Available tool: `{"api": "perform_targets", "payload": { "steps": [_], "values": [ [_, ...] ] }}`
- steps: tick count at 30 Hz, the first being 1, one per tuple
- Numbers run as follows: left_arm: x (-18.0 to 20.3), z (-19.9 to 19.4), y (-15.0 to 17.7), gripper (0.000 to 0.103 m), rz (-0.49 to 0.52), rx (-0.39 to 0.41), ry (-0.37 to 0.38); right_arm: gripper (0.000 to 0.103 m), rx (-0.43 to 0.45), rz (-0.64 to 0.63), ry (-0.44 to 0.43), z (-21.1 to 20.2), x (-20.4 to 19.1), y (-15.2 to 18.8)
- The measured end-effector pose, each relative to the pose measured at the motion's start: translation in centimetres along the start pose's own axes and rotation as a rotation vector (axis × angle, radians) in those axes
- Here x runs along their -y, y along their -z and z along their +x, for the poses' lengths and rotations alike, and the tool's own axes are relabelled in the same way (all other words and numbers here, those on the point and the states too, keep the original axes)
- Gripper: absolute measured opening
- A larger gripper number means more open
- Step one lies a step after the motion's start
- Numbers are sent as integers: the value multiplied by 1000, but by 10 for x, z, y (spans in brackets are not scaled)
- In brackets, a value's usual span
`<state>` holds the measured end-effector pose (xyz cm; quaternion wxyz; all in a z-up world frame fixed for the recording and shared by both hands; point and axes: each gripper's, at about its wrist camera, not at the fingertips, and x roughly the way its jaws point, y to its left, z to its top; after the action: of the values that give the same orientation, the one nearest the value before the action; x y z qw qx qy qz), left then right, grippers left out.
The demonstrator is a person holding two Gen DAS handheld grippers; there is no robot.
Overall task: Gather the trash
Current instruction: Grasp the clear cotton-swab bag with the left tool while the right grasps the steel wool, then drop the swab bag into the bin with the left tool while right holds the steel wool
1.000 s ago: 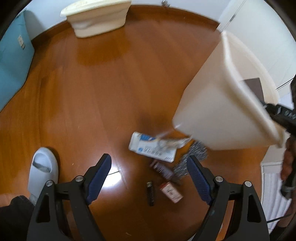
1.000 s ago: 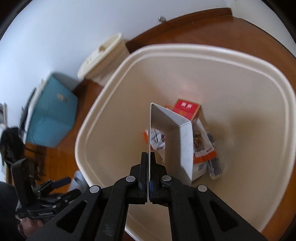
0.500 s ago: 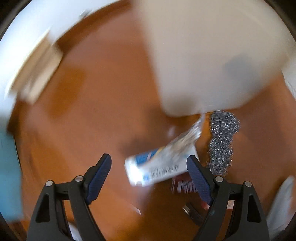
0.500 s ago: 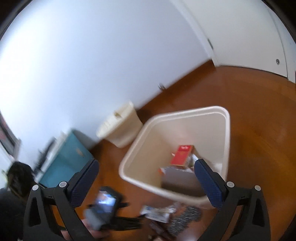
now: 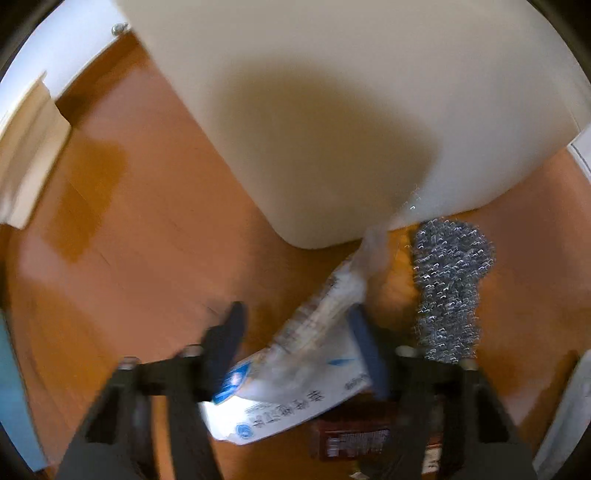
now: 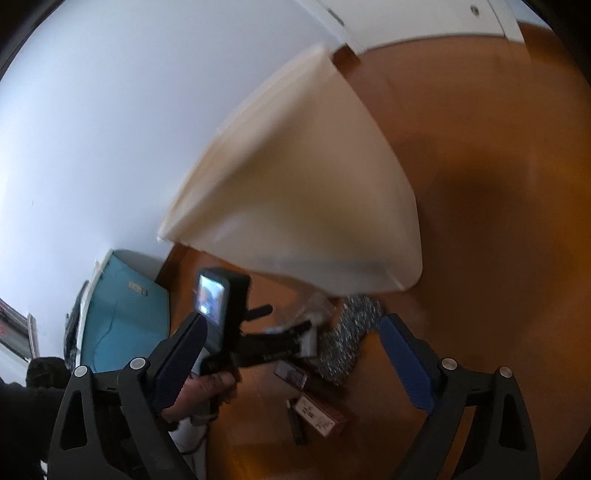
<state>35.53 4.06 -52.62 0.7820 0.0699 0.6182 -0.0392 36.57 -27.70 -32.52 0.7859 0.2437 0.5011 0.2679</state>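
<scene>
On the wooden floor in front of the cream trash bin [image 5: 332,110] lies a white and blue packet [image 5: 295,373]. My left gripper [image 5: 299,343] points down over it; its jaws are closing with the packet between them, and both pads touch its edges. A steel wool scourer [image 5: 447,288] lies just to the right and a dark brown wrapper [image 5: 354,439] below. My right gripper [image 6: 291,354] hangs back from the bin [image 6: 314,192], wide open and closing slightly, nothing between its fingers. Below it lie the scourer [image 6: 351,339], a red and white box [image 6: 321,413] and a black lighter [image 6: 297,424].
A second cream bin [image 5: 26,147] stands by the white wall at the left. A teal case [image 6: 122,317] leans against the wall. A person's hand [image 6: 199,398] holds the left gripper's handle. A white door [image 6: 406,22] is beyond the bin.
My left gripper dropped to the floor, rolled, and narrowed its jaws around the packet. My right gripper let go of the white card in the bin, opened wide and pulled back.
</scene>
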Motion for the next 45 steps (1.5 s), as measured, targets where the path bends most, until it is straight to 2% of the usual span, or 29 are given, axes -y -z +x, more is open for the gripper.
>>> {"api": "perform_targets", "payload": {
  "steps": [1, 2, 3, 4, 9, 13, 16, 20, 26, 28, 30, 32, 35, 38, 42, 45],
  "values": [
    [0, -1, 0, 25, -10, -8, 23, 87, -20, 0, 19, 12, 4, 5],
    [0, -2, 0, 16, -20, -14, 35, 80, -40, 12, 36, 24, 8, 8],
    [0, -5, 1, 14, -35, -11, 46, 71, -67, 37, 55, 39, 14, 13],
    [0, -8, 3, 12, -52, -7, 58, 68, -87, 66, 68, 55, 18, 16],
    [-11, -48, 21, 11, -174, 46, 106, 65, -103, 58, 132, 94, 16, 28],
    [-19, -83, 45, 11, -289, 97, 86, 65, -112, 24, 207, 115, 4, 32],
    [-23, -98, 67, 11, -378, 104, 91, 65, -104, 6, 289, 130, 1, 32],
    [-27, -111, 80, 11, -430, 111, 93, 52, -114, -2, 385, 149, 1, 33],
    [-40, -122, 80, 11, -446, 117, 61, 44, -144, -156, 461, 174, -17, 43],
    [-39, -128, 84, 11, -459, 123, 51, 35, -162, -210, 477, 183, -23, 49],
    [-37, -137, 84, 11, -463, 136, 37, 21, -162, -250, 466, 183, -26, 51],
    [-32, -146, 83, 11, -466, 149, 26, 15, -164, -279, 442, 179, -27, 51],
    [-26, -172, 85, 11, -473, 177, 3, 13, -162, -279, 409, 169, -23, 52],
    [-25, -209, 76, 11, -475, 242, -1, 13, -121, -298, 387, 138, -27, 48],
    [-8, -274, 33, 11, -377, 399, 18, 14, -53, -330, 361, 93, -31, 50],
    [10, -291, -22, 11, -258, 418, 76, 14, -7, -319, 359, 56, -24, 56]
  ]
}}
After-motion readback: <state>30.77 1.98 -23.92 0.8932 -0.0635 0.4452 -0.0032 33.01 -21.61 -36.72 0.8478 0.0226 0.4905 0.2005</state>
